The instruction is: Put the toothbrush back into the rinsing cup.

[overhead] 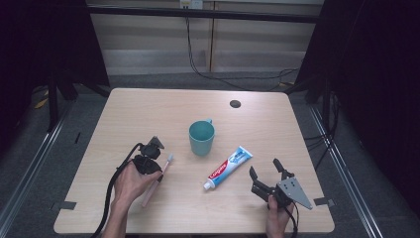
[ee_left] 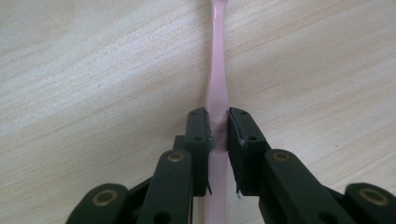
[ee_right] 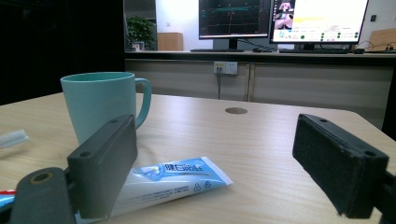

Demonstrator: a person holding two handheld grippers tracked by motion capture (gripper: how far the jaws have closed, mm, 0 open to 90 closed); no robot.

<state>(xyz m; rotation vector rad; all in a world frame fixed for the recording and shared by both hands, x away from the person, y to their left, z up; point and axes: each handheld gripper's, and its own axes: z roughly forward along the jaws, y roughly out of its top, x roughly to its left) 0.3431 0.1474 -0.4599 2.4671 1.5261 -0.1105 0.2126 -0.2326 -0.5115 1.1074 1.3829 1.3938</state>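
Two jaws of the left gripper (ee_left: 218,128), low centre, clamped on the pink toothbrush (ee_left: 217,70): best lifted level; right gripper (overhead: 266,177), lower right, spread wide.

table (overhead: 148,109): pale matt wood grain; toothbrush (ee_left: 217,84): smooth pink plastic; mug (ee_right: 100,102): matt teal; toothpaste tube (ee_right: 173,182): glossy
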